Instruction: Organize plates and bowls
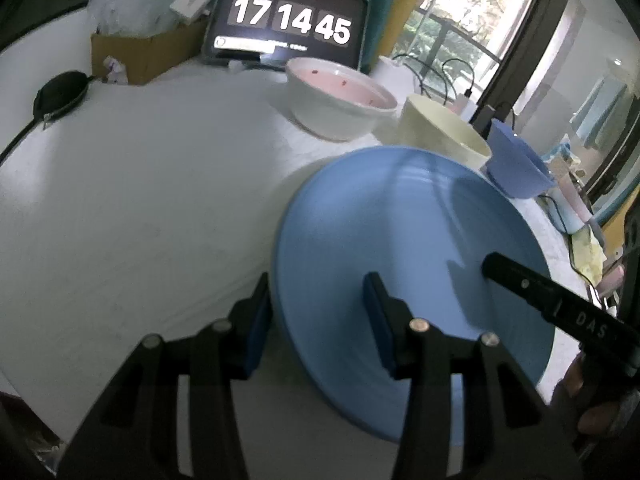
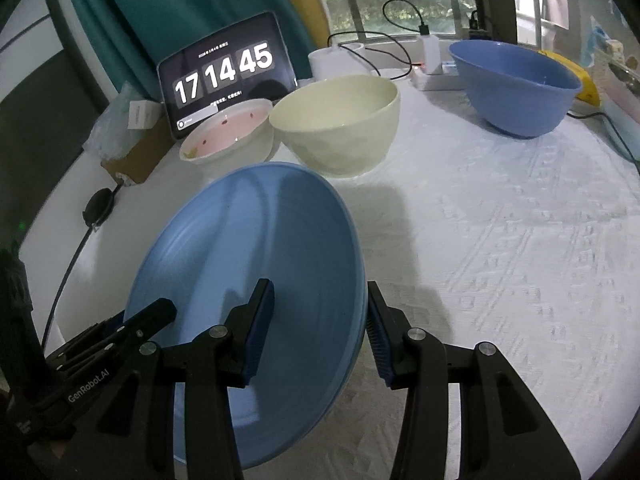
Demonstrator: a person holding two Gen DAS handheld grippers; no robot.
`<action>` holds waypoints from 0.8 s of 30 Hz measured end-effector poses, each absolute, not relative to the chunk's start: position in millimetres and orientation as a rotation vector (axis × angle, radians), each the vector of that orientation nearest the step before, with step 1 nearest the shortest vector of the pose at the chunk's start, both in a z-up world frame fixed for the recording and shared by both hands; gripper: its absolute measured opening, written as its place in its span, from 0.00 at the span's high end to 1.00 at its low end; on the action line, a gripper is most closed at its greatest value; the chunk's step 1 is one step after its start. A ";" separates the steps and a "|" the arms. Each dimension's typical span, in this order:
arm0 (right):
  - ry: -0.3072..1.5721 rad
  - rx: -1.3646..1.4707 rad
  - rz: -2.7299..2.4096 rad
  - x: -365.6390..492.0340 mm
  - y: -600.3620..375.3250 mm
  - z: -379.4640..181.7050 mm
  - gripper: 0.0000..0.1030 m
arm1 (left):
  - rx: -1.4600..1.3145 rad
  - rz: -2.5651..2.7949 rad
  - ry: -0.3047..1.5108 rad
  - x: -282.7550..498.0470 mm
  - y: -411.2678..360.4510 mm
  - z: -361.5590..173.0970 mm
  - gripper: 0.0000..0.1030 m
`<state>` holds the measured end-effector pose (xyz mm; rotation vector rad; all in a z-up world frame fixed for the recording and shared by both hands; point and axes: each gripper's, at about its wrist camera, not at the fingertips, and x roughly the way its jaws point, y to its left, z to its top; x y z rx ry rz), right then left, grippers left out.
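A light blue plate lies on the white table; it also shows in the right wrist view. My left gripper is open, its jaws straddling the plate's left rim. My right gripper is open, its jaws straddling the plate's right rim. A white bowl with a pink inside, a cream bowl and a darker blue bowl stand behind the plate.
A tablet showing a clock stands at the back of the white tablecloth. A cardboard box and a black pouch lie at the back left. Cables and a charger lie near the window.
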<state>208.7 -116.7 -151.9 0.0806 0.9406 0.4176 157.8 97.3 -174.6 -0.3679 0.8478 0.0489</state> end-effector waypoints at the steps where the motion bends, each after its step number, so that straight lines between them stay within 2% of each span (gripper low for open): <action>1: 0.943 0.082 0.419 209.3 -116.9 -153.3 0.54 | -0.368 0.050 0.849 157.3 97.7 -174.9 0.56; 15: 0.961 0.052 0.427 209.9 -122.8 -160.7 0.52 | -0.294 0.122 0.829 152.7 97.2 -169.0 0.54; 24: 0.924 0.068 0.416 207.5 -147.8 -145.1 0.52 | -0.234 0.157 0.732 142.0 79.8 -133.9 0.54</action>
